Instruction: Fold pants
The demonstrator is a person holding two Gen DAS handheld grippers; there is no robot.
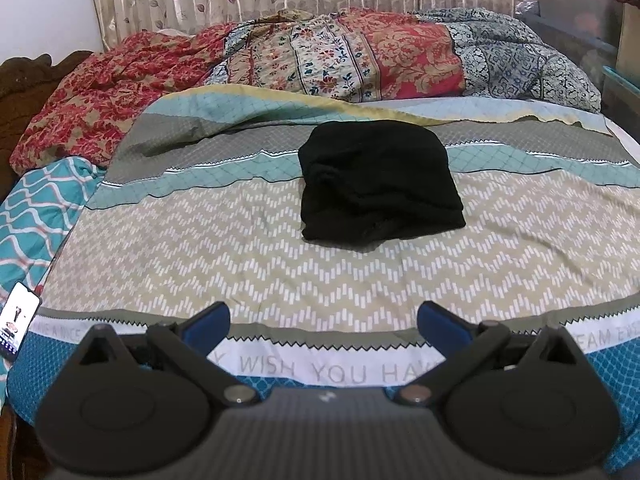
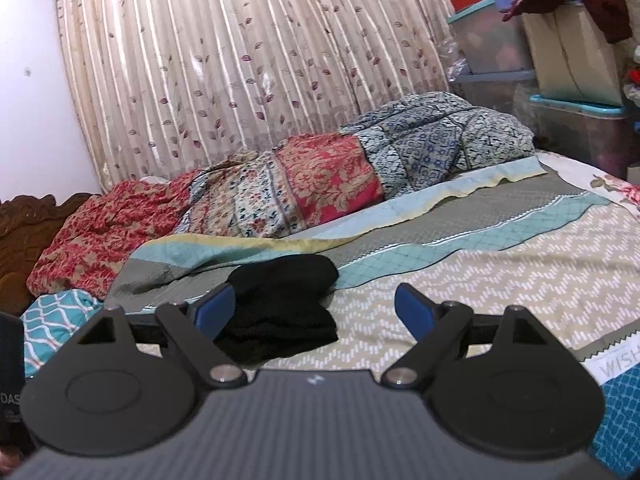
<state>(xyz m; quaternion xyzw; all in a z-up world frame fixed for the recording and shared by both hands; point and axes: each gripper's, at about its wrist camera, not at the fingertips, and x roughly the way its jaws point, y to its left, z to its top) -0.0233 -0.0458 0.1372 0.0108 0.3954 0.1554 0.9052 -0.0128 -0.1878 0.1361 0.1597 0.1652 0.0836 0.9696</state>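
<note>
Nearest the lens, the left tool (image 1: 323, 326) hangs over the bed's front edge with its blue-padded fingers spread wide and nothing between them. The right tool (image 2: 314, 308) is likewise splayed apart and empty, its left pad crossing the dark bundle only in line of sight. Beyond both, the black pants (image 1: 378, 184) lie on the patterned bedsheet (image 1: 200, 248) as a compact, roughly square stack, well apart from either tool. The fabric is so dark that its layers are hard to count, but the folding looks finished or nearly so; perhaps only squaring the edges remains. Farther back lies a rumpled floral quilt (image 1: 320, 56), then the curtain (image 2: 240, 60).
</note>
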